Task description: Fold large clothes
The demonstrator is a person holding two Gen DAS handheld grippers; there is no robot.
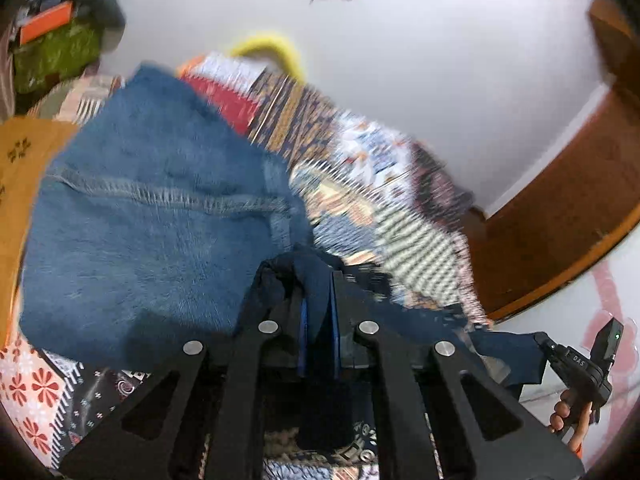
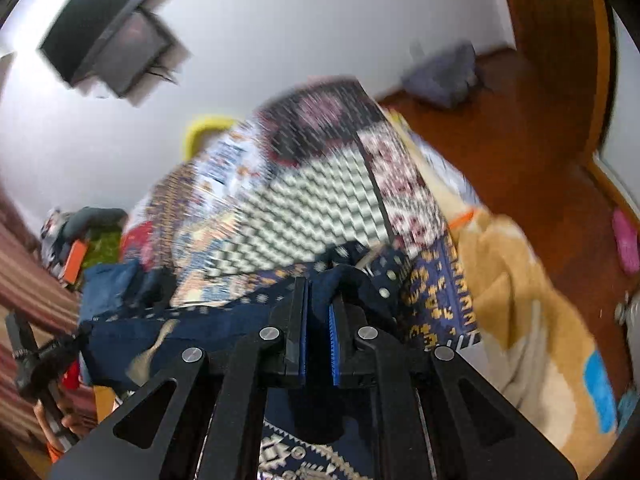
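Blue jeans [image 1: 152, 208] hang and spread to the left in the left wrist view, a stitched seam across them. My left gripper [image 1: 318, 280] is shut on a dark fold of the jeans' edge. My right gripper [image 2: 318, 296] is shut on another part of the same dark denim edge [image 2: 200, 328], which stretches leftward to the other gripper [image 2: 44, 356]. In the left wrist view the right gripper [image 1: 538, 340] shows at lower right, holding the denim. Both frames are motion-blurred.
A patchwork bedspread [image 2: 304, 208] covers the bed under the jeans. A tan blanket [image 2: 520, 300] lies at its right. A wooden floor [image 2: 520, 140], white wall [image 1: 400, 40], wall-mounted screen [image 2: 116, 40] and a clutter pile [image 1: 60, 40] surround it.
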